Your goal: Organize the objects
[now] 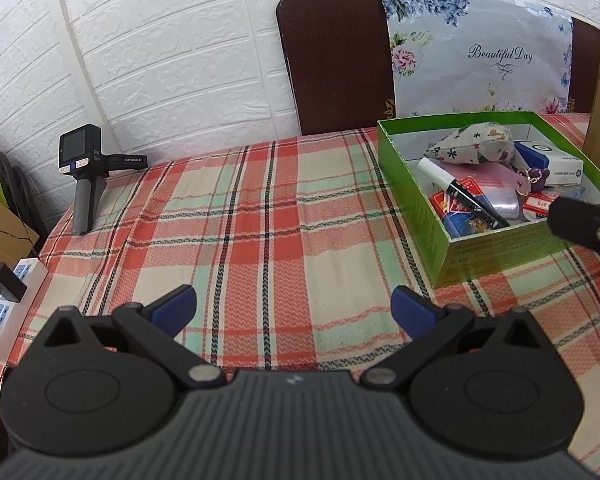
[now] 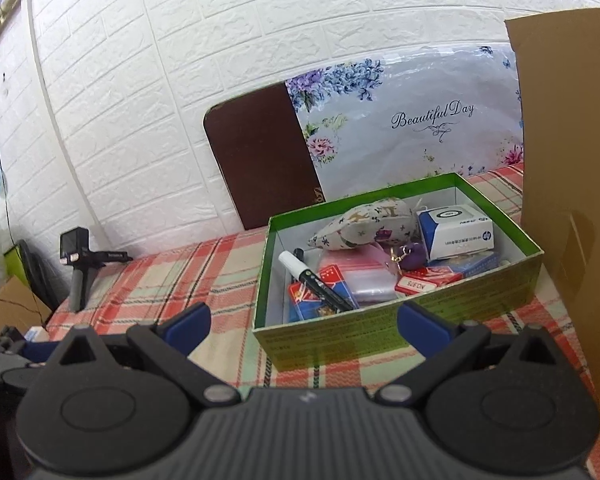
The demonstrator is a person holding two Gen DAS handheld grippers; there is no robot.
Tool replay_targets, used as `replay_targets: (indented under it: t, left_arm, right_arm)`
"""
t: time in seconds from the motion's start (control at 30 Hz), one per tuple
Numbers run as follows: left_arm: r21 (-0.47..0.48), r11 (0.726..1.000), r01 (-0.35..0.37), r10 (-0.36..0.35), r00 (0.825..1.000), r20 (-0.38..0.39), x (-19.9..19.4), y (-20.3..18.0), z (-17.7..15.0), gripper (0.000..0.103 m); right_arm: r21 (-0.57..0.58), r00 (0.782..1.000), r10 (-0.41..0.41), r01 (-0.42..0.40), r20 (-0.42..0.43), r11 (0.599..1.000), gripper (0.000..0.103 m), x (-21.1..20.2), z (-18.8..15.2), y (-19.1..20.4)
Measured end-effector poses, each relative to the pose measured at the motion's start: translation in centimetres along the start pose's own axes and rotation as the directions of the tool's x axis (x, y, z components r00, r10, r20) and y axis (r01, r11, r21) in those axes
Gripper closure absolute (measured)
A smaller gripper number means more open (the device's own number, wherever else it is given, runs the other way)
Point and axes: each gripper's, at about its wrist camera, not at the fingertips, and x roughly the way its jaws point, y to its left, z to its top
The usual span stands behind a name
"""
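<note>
A green box [image 1: 432, 208] [image 2: 380, 332] stands on the plaid tablecloth [image 1: 260, 216]. Inside lie a patterned fabric pouch [image 1: 476, 145] [image 2: 364, 226], a black-and-white marker [image 1: 460, 192] [image 2: 316, 280], a white-and-blue carton [image 1: 552, 162] [image 2: 456, 236], card packs [image 2: 328, 280], a clear bag and a purple keychain [image 2: 414, 256]. My left gripper [image 1: 294, 312] is open over bare cloth, left of the box. My right gripper [image 2: 304, 326] is open just in front of the box's near wall, empty. Part of the right gripper [image 1: 584, 222] shows at the box's near right corner in the left wrist view.
A black handheld camera on a grip [image 1: 85, 176] [image 2: 78, 268] stands at the table's far left. A dark board and a floral bag [image 1: 480, 60] lean on the white brick wall. A cardboard sheet [image 2: 572, 200] rises at the right. A power strip [image 1: 8, 300] lies off the left edge.
</note>
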Motion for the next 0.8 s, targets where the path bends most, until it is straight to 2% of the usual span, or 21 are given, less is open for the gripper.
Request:
replay_targets:
  t: [0.4, 0.8]
  left_arm:
    - [-0.025, 1.000, 0.001, -0.001, 1.000, -0.001, 0.3, 1.0, -0.1, 0.000]
    - [-0.058, 0.998, -0.012, 0.015, 0.999, 0.039, 0.2, 1.9, -0.5, 0.000]
  right_arm:
    - [-0.016, 1.000, -0.008, 0.008, 0.029, 1.000, 0.000, -0.4, -0.4, 1.1]
    - [-0.064, 1.000, -0.023, 0.022, -0.020, 0.998, 0.000, 0.6, -1.1, 2.3]
